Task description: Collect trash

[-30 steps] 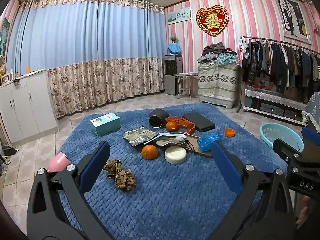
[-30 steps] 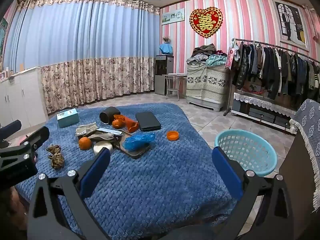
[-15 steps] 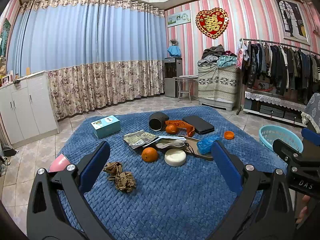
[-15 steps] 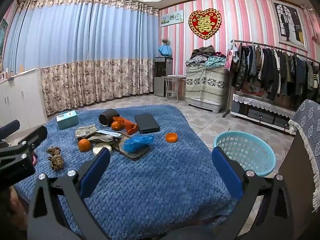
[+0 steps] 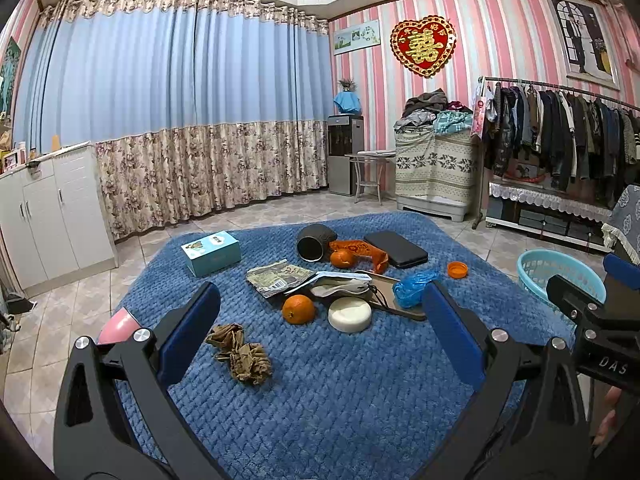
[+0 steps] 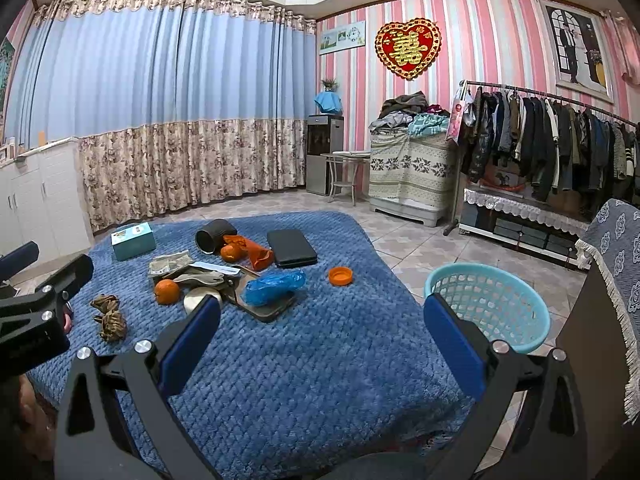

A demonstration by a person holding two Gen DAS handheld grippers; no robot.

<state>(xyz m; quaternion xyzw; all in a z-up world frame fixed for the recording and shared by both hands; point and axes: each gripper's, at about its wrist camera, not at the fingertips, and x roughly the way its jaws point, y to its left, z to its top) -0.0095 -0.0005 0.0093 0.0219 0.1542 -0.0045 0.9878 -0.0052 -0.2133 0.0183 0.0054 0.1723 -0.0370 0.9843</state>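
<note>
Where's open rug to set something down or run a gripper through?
Free: the wide near strip of the blue quilted rug, between the crumpled brown paper wads and the light blue plastic basket. Also the far right rug edge beyond the orange bottle cap. Crowded: the centre cluster around the blue plastic bag and near orange fruit.

Both wrist cams sit above the near edge of the blue rug [image 5: 320, 400], looking forward and slightly down toward the curtains [image 5: 180, 100]. Left cam is further left, nearer the crumpled paper [image 5: 240, 350]. Right cam is further right, close to the basket [image 6: 486, 306]. Both see rug clutter, the basket and the clothes rack [image 6: 552, 144].
</note>
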